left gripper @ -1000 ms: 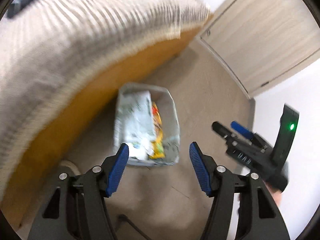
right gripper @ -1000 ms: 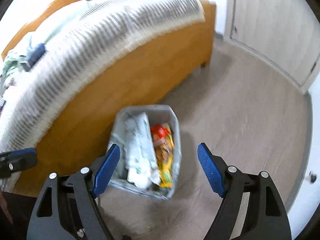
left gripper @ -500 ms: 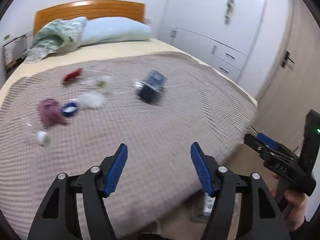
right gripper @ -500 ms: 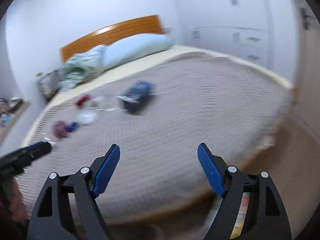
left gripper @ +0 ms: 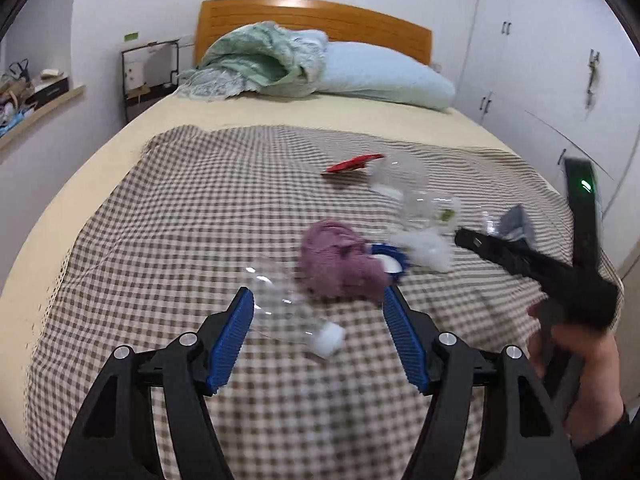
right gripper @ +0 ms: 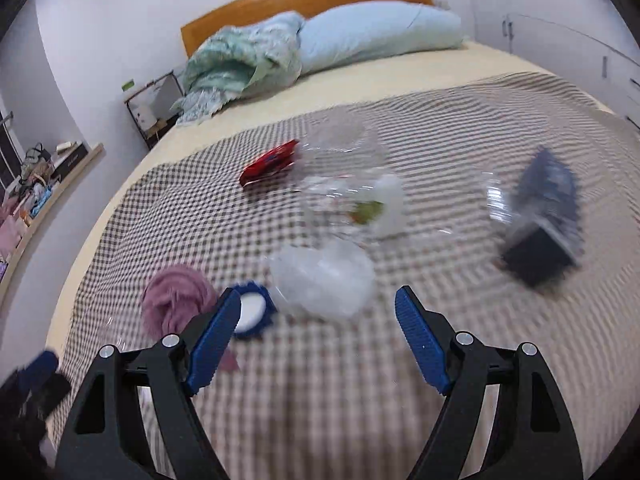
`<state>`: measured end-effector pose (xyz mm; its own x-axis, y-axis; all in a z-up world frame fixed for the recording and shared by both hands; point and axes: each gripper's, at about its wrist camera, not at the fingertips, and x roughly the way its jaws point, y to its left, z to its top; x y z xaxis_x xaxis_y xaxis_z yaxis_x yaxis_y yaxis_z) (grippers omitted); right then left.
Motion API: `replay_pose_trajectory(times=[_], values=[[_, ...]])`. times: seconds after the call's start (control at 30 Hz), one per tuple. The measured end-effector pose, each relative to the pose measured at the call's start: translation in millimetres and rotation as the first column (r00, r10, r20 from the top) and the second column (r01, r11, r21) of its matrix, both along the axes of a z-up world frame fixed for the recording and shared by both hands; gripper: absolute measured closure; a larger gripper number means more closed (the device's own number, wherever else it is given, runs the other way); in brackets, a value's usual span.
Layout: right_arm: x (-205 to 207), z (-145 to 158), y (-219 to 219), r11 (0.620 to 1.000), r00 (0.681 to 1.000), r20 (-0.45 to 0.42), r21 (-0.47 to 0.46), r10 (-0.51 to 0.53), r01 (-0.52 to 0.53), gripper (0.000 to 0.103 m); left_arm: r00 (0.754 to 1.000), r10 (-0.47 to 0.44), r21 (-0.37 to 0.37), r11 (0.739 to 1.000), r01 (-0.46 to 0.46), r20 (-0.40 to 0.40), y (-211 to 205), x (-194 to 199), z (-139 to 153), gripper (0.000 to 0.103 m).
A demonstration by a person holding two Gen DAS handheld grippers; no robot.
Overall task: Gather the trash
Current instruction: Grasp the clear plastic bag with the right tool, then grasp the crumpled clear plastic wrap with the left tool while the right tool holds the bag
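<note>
Trash lies scattered on the checked blanket (left gripper: 168,216). In the left wrist view a clear plastic bottle (left gripper: 288,312) with a white cap lies between my open left gripper's (left gripper: 318,330) fingers. Beyond it are a purple cloth (left gripper: 340,260), a blue-rimmed lid (left gripper: 390,260), crumpled white plastic (left gripper: 428,246), clear containers (left gripper: 400,178) and a red wrapper (left gripper: 352,164). My right gripper (right gripper: 314,328) is open and empty, just short of the crumpled white plastic (right gripper: 324,276). It also sees the lid (right gripper: 252,308), purple cloth (right gripper: 176,296), red wrapper (right gripper: 270,162) and a dark blue pack (right gripper: 544,216).
A light blue pillow (left gripper: 380,76) and a green bundled quilt (left gripper: 260,60) lie at the wooden headboard (left gripper: 320,16). A black bedside rack (left gripper: 148,72) and a cluttered shelf (left gripper: 36,100) stand left. White wardrobes (left gripper: 540,60) line the right wall.
Both grippers swung up from the grey bin of trash on the floor to the bed top, then moved in close over the scattered trash. Both stayed open.
</note>
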<state>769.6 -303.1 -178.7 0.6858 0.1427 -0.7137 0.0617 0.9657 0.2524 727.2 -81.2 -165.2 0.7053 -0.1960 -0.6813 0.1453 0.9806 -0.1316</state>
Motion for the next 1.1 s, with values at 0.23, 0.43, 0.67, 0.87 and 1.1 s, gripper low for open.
replay_pose_trajectory(times=[0.23, 0.43, 0.67, 0.87, 1.1], values=[[50.5, -44.1, -2.3, 0.999, 0.989, -0.147, 0.001, -0.034, 0.034, 0.074, 0.998, 0.044, -0.152, 0.987, -0.049, -0.039, 25.7, 34.4, -12.6, 0.039], [-22.6, -21.0, -47.9, 0.992, 0.994, 0.013, 0.07, -0.106, 0.104, 0.094, 0.999, 0.024, -0.225, 0.974, -0.031, -0.033, 26.9, 42.3, -15.8, 0.039], [-53.4, -6.4, -97.5, 0.975, 0.971, 0.107, 0.088, -0.212, 0.203, 0.095, 1.0, -0.009, -0.198, 0.98, 0.004, -0.025, 2.4, 40.2, -29.6, 0.039], [-45.8, -31.0, -126.8, 0.957, 0.956, 0.052, 0.034, -0.29, 0.288, 0.095, 0.992, -0.122, -0.131, 0.983, 0.125, 0.029, -35.1, 23.9, -32.8, 0.039], [-82.2, -20.0, -204.2, 0.854, 0.854, 0.071, 0.129, -0.515, 0.504, 0.095, 0.98, -0.196, -0.16, 0.968, 0.191, -0.016, -89.6, 31.9, -30.3, 0.039]])
